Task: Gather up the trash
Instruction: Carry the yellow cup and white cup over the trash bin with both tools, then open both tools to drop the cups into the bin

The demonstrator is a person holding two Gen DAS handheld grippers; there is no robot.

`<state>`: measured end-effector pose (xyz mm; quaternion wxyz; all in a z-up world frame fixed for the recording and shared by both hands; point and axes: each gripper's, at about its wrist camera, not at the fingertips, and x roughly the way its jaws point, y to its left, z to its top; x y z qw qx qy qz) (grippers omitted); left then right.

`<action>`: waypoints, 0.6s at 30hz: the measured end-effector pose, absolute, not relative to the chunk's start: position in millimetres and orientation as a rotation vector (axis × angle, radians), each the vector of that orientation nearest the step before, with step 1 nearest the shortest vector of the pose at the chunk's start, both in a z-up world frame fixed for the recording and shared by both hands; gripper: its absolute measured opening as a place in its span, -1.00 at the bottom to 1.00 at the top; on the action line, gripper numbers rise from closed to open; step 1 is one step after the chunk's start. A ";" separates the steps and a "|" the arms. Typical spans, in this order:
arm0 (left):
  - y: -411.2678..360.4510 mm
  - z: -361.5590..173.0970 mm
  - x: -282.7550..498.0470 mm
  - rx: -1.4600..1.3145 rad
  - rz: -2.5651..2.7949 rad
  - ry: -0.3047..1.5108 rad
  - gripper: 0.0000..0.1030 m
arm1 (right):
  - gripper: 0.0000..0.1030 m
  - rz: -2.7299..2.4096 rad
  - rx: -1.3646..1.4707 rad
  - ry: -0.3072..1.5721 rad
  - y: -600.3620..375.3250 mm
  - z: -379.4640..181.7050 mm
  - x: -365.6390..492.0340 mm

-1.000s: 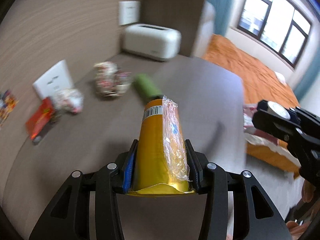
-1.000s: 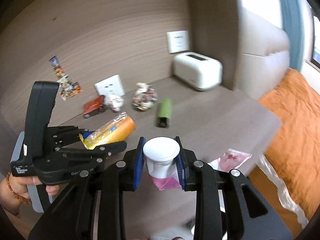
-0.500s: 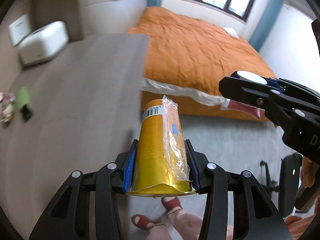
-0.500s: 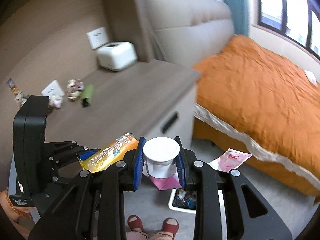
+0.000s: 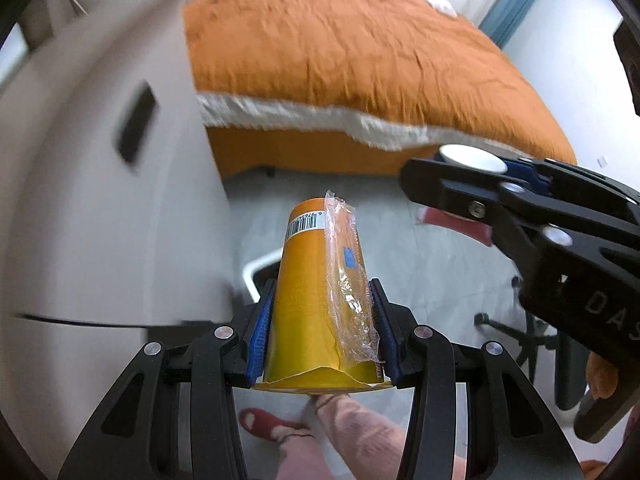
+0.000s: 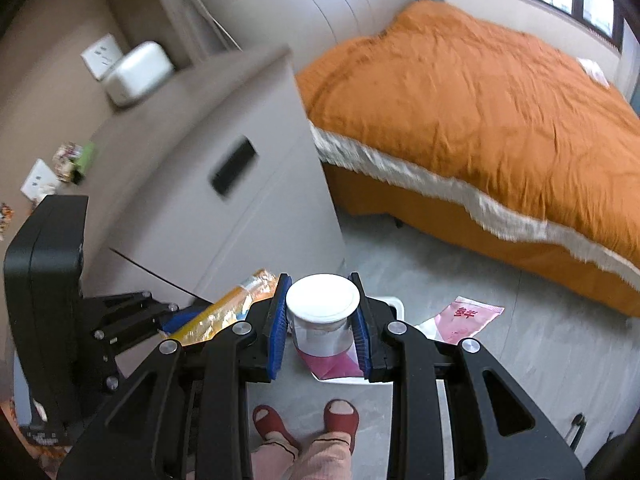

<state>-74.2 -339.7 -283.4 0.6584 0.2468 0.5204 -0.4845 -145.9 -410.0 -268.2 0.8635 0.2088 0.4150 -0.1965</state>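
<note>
My left gripper (image 5: 322,300) is shut on a yellow snack packet (image 5: 316,304) with a clear plastic seam and a barcode. It also shows in the right wrist view (image 6: 228,312). My right gripper (image 6: 322,320) is shut on a clear cup with a white lid (image 6: 322,300) and a pink wrapper (image 6: 464,318) hanging from it. The cup also shows in the left wrist view (image 5: 470,158). Both grippers hang above the floor over a white bin, whose rim (image 5: 256,270) shows behind the packet and under the cup (image 6: 394,304).
A grey nightstand (image 6: 208,184) stands at the left, with a white toaster (image 6: 136,72) and more wrappers (image 6: 74,158) on top. An orange bed (image 6: 480,108) fills the right. The person's red slippers (image 6: 340,420) are below. A chair base (image 5: 520,332) stands at the right.
Both grippers have swung away from the nightstand top and down toward the floor by the bed. The white bin's rim has come under them. Both still hold their items.
</note>
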 end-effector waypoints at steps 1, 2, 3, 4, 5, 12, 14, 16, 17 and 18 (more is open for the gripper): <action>-344.4 -293.8 -73.7 0.564 -1.097 1.192 -0.14 | -0.42 -0.413 0.450 0.878 -413.1 -277.4 -146.1; -349.6 -307.8 -74.6 0.571 -1.096 1.211 -0.14 | -0.42 -0.412 0.469 0.891 -418.6 -292.1 -145.2; -353.5 -320.6 -76.1 0.576 -1.094 1.227 -0.14 | -0.42 -0.413 0.488 0.906 -424.2 -309.7 -144.0; -359.0 -341.8 -76.7 0.583 -1.089 1.259 -0.14 | -0.42 -0.415 0.497 0.914 -427.2 -319.3 -143.4; -359.5 -354.8 -77.9 0.585 -1.086 1.276 -0.14 | -0.42 -0.418 0.510 0.929 -432.5 -336.0 -142.2; -378.3 -467.1 -84.0 0.638 -1.079 1.379 -0.14 | -0.42 -0.434 0.563 1.009 -460.2 -442.7 -129.2; -383.6 -499.9 -81.5 0.633 -1.070 1.417 -0.14 | -0.42 -0.430 0.557 1.029 -465.0 -467.9 -124.2; -385.7 -534.4 -77.4 0.600 -1.066 1.474 0.04 | -0.32 -0.433 0.551 1.041 -470.3 -492.5 -119.5; -383.7 -546.9 -73.9 0.574 -1.052 1.495 0.32 | -0.11 -0.436 0.561 1.041 -474.9 -507.2 -117.9; -380.8 -561.5 -66.2 0.529 -1.010 1.513 0.92 | 0.53 -0.446 0.568 1.064 -480.7 -523.8 -116.5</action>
